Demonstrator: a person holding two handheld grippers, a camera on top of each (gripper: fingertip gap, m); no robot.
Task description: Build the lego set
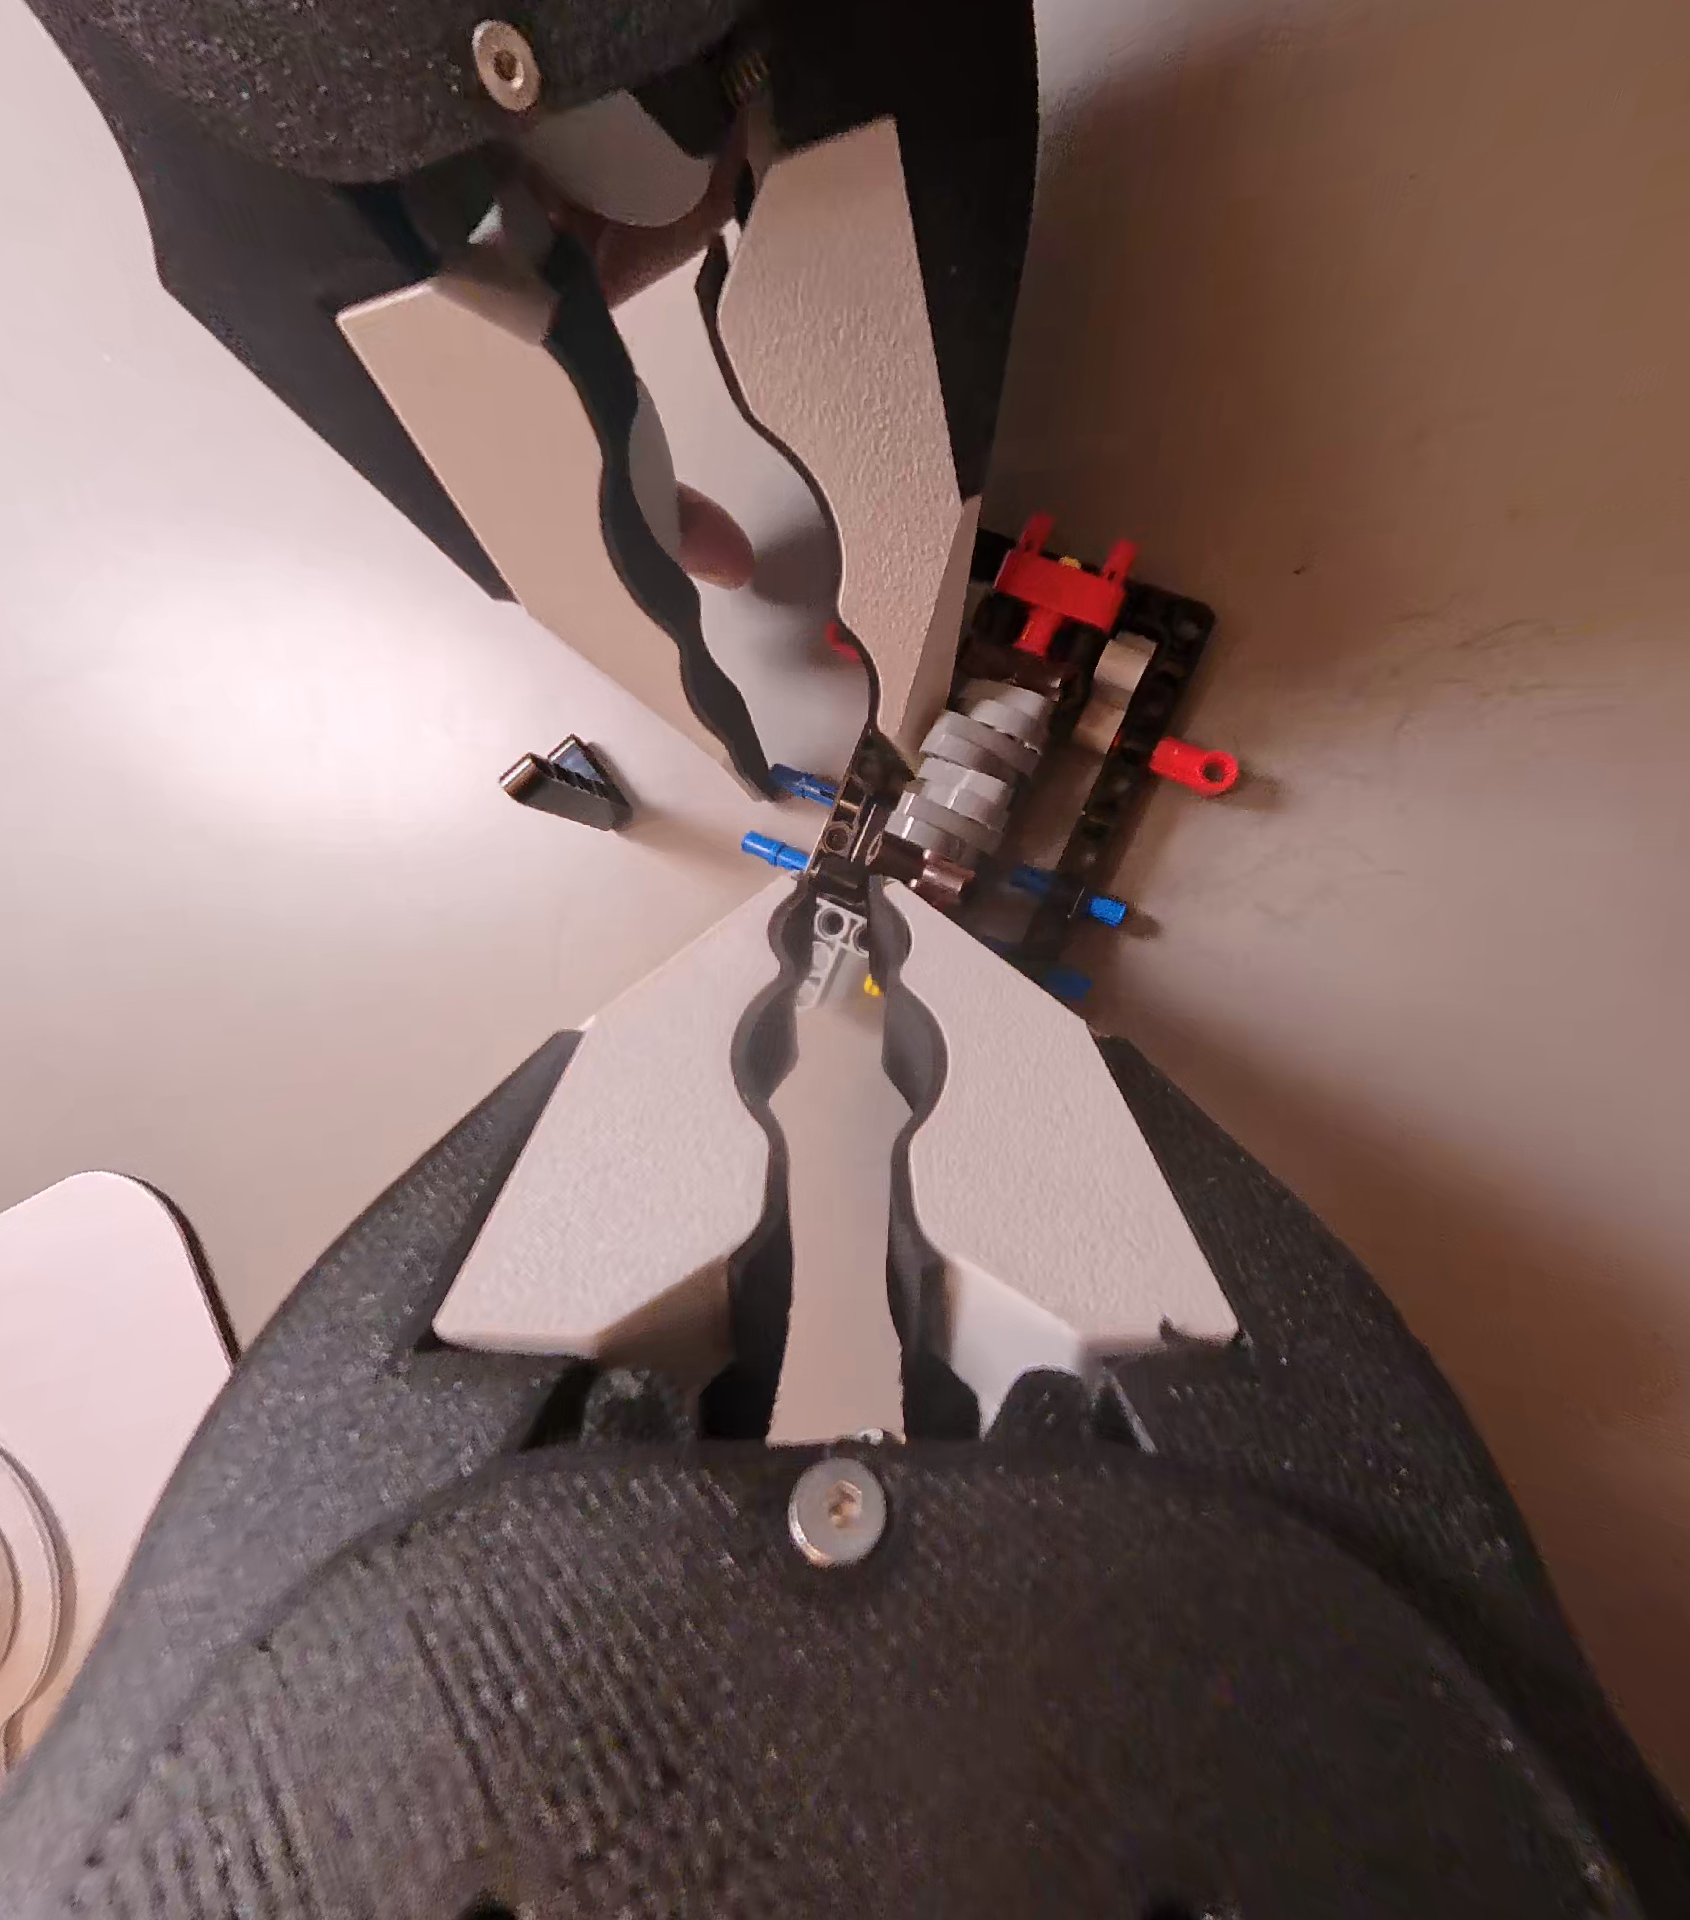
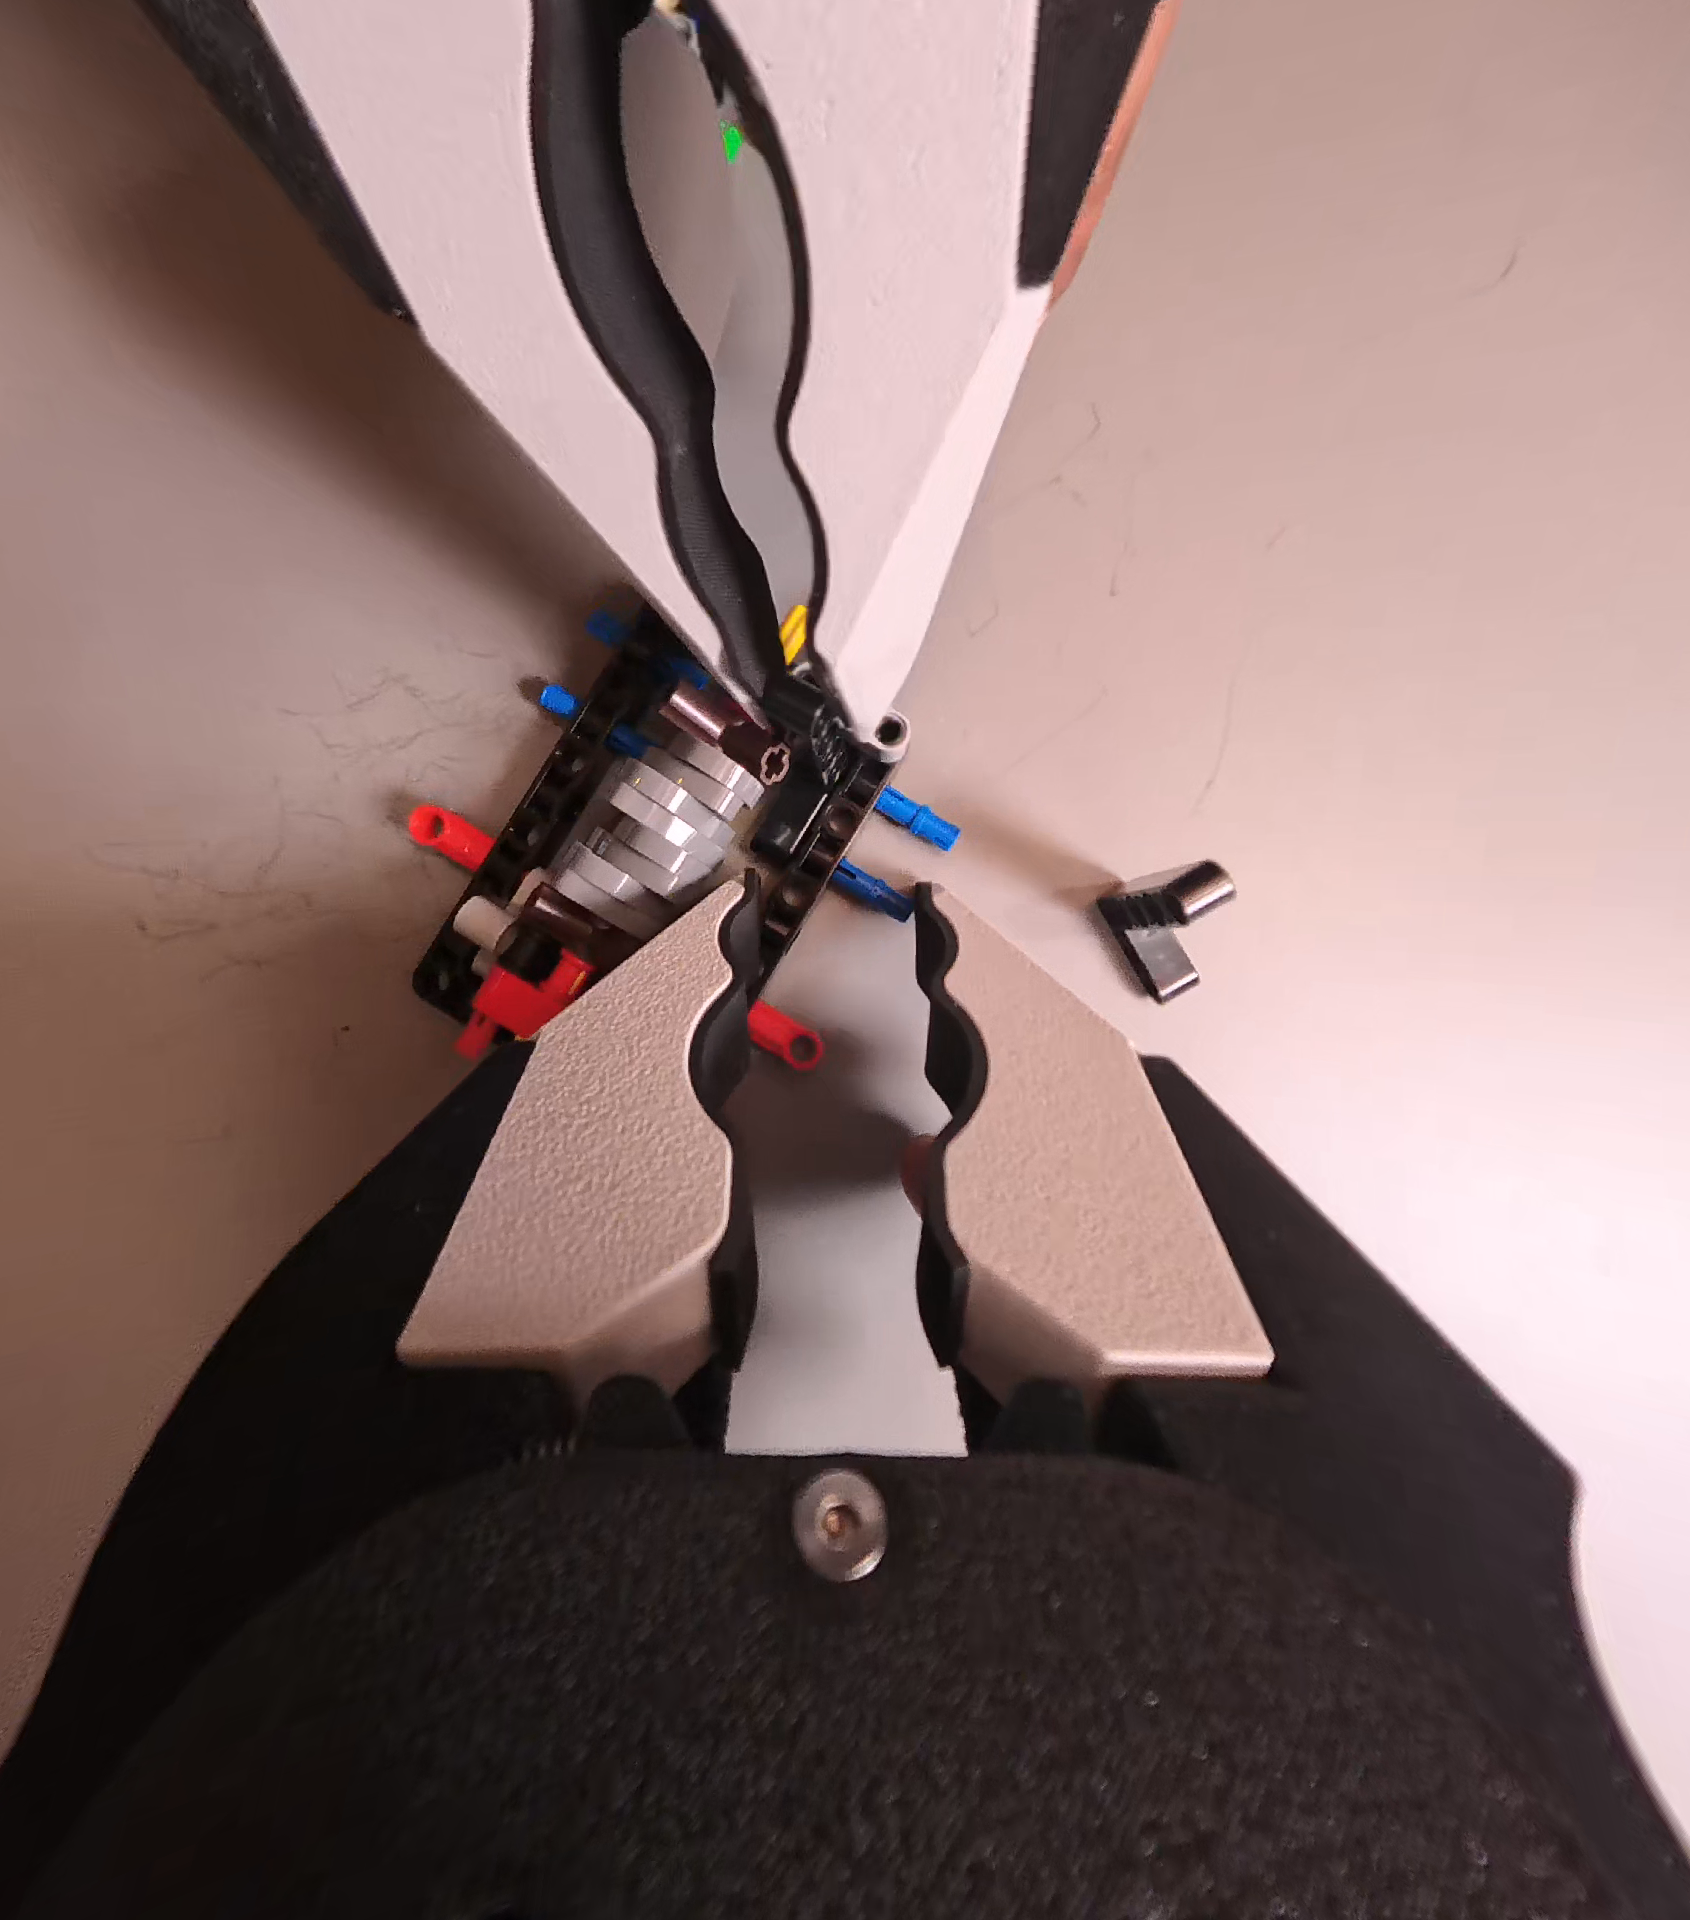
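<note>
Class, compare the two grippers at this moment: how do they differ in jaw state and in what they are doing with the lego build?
The left gripper is shut on a black beam at the lego assembly; the right gripper is open and holds nothing. The left gripper's tips pinch the part, while the right gripper's tips sit apart beside the assembly's black frame. Both have pale fingers with wavy black pads and point at the same build.

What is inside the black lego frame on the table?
Inside the black lego frame lies a stack of grey discs on a dark brown axle, with a red piece at one end. The right gripper covers a corner.
</note>
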